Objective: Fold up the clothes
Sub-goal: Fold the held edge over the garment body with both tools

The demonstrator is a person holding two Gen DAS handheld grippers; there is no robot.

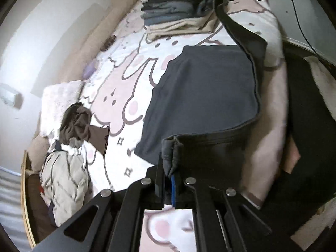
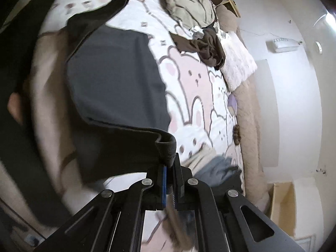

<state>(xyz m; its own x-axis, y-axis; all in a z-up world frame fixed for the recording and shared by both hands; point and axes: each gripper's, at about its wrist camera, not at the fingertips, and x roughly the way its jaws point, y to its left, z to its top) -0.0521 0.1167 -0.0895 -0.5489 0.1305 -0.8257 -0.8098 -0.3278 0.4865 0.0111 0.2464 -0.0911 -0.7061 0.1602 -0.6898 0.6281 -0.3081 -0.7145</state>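
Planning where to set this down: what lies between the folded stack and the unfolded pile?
Left wrist view: bare bear-print bedspread between folded stack and unfolded pile.

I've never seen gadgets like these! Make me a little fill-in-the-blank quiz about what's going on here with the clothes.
1. Both grippers are pinching the hem of the same ____-coloured garment.
2. The left gripper and right gripper are both ____ on fabric.
3. The stack of folded clothes rests on a ____ with a cartoon-bear cover.

Missing words: dark grey; shut; bed
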